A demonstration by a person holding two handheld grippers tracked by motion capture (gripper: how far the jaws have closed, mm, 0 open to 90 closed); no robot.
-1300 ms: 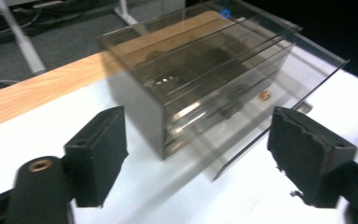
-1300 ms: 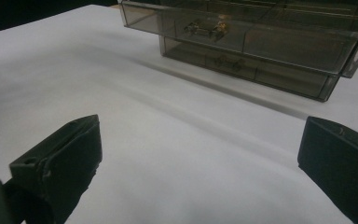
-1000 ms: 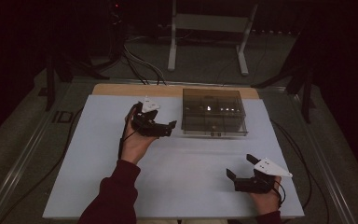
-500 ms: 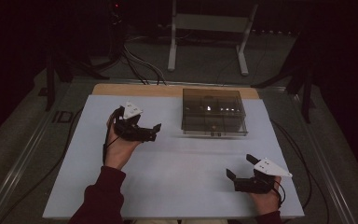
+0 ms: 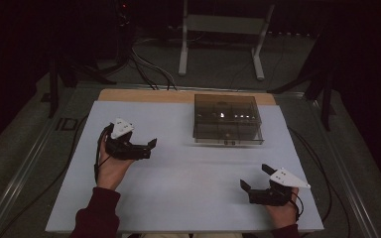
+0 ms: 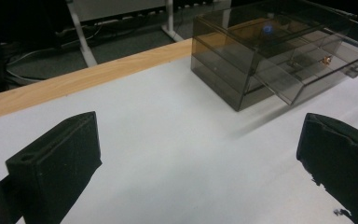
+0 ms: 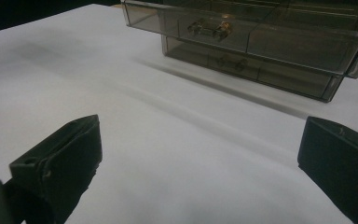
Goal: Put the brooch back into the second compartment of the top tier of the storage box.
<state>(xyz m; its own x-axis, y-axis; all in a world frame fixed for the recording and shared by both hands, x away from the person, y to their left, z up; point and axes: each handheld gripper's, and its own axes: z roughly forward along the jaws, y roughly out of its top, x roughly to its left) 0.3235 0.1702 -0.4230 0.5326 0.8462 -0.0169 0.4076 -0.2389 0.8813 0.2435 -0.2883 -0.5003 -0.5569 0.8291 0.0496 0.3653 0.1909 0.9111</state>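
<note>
On the white worktop (image 5: pixel 188 173), far side: smoked clear-plastic drawer box (image 5: pixel 227 119), drawers apparently shut. Left gripper (image 5: pixel 149 148) and right gripper (image 5: pixel 252 181) hover well apart from it, jaws spread, empty. Likely approach phase; next move needs a jaw at a drawer handle (image 7: pixel 210 29).

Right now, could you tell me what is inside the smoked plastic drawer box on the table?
Through the tinted walls of the drawer box, divider compartments show, and one small brass-coloured item sits behind a drawer front. The dark plastic and glare hide whatever else may be inside.
</note>
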